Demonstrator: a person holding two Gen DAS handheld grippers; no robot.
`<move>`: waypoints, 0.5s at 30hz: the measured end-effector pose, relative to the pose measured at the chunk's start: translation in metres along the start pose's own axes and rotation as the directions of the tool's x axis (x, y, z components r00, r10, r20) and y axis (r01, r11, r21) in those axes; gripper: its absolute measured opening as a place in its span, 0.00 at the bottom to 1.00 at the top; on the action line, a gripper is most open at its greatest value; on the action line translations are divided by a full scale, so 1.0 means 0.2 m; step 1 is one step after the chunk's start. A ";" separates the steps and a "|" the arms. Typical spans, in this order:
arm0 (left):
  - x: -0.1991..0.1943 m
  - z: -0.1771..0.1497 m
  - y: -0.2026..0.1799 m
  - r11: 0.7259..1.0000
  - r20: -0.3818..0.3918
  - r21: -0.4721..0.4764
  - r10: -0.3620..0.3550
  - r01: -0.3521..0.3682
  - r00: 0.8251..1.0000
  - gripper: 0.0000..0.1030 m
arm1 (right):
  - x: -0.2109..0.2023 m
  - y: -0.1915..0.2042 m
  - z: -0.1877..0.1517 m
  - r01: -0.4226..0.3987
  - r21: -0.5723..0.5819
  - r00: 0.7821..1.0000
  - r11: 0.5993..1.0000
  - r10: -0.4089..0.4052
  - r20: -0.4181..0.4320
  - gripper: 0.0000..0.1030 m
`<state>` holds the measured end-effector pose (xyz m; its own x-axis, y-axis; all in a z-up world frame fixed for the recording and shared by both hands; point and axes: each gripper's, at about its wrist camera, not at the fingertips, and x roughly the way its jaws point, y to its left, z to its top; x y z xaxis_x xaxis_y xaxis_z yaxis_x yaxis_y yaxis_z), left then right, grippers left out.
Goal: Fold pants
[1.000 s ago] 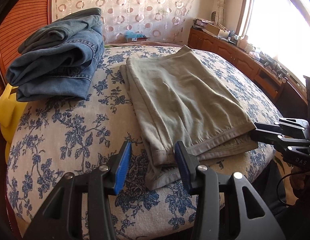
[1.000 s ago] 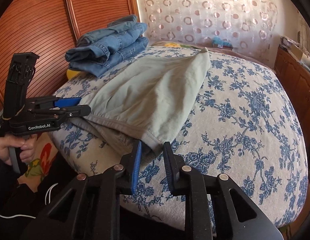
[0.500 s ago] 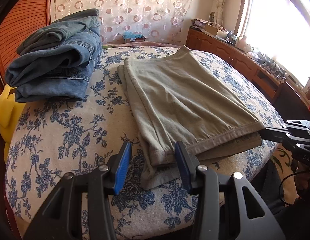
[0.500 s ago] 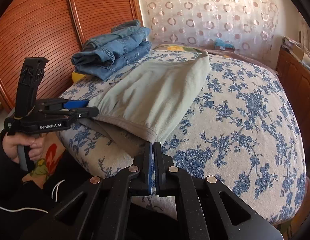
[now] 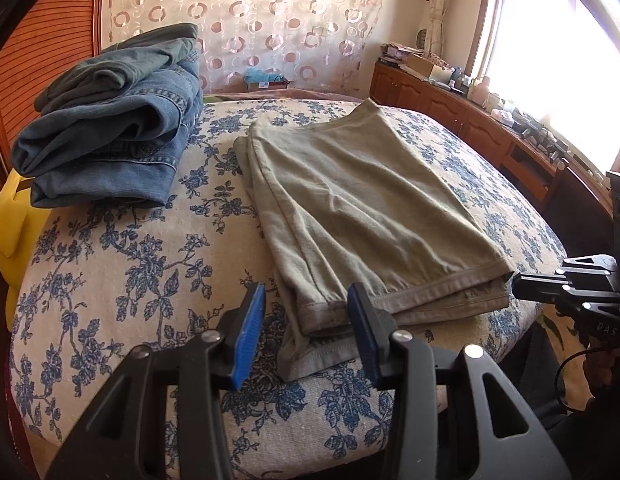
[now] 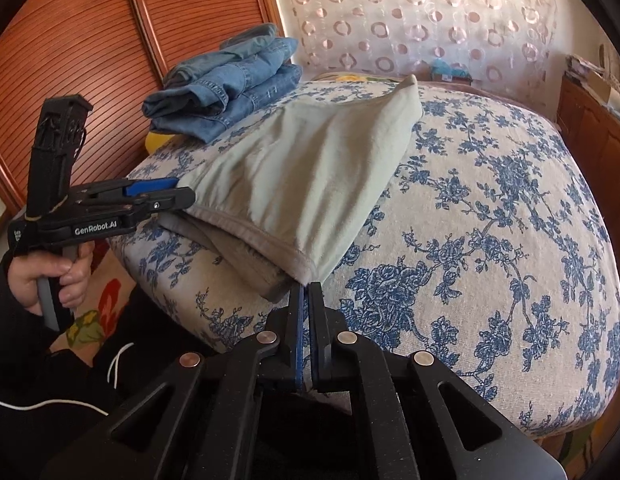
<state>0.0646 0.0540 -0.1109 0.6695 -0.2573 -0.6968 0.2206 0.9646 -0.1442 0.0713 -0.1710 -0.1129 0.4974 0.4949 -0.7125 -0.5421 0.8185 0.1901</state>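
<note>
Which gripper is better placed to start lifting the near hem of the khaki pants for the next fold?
Right. The right gripper is already shut on the hem corner of the khaki pants. The left gripper has just been closing but only straddles its corner, pads not yet pressing the cloth.

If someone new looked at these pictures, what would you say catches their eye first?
Likely the olive pants lying flat in the middle of the blue-flowered bed, hems at the near edge. The right gripper is shut on their right hem corner, while the left gripper, whose jaws have just been closing, straddles the left corner without pressing it. A stack of folded jeans sits at the bed's far left.
</note>
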 end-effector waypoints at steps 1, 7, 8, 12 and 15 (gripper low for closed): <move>-0.01 -0.01 0.00 1.000 0.000 -0.002 -0.009 0.009 1.000 0.33 | -0.01 0.00 0.00 -0.008 0.002 1.000 1.000 0.008 0.005 0.00; -0.01 -0.01 -0.01 0.999 0.001 -0.004 -0.035 0.035 0.999 0.20 | -0.09 -0.02 0.04 0.027 0.012 0.998 1.000 -0.028 0.056 0.15; -0.01 -0.01 -0.01 0.999 0.003 -0.004 -0.036 0.036 0.999 0.18 | -0.09 -0.03 0.04 0.021 0.015 0.998 1.000 -0.022 0.062 0.16; -0.05 -0.01 -0.02 0.999 0.017 -0.005 -0.049 0.049 0.999 0.10 | -0.09 -0.04 0.09 0.029 0.021 0.997 0.999 -0.030 0.077 0.18; -0.09 -0.01 -0.03 0.998 0.027 0.004 -0.061 0.061 0.998 0.05 | -0.06 -0.03 0.13 0.024 0.024 0.995 0.999 -0.026 0.093 0.20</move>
<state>0.0496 0.0518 -0.1000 0.6736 -0.3171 -0.6676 0.2641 0.9469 -0.1833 0.0857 -0.1746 -0.0880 0.5719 0.4986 -0.6514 -0.5137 0.8368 0.1894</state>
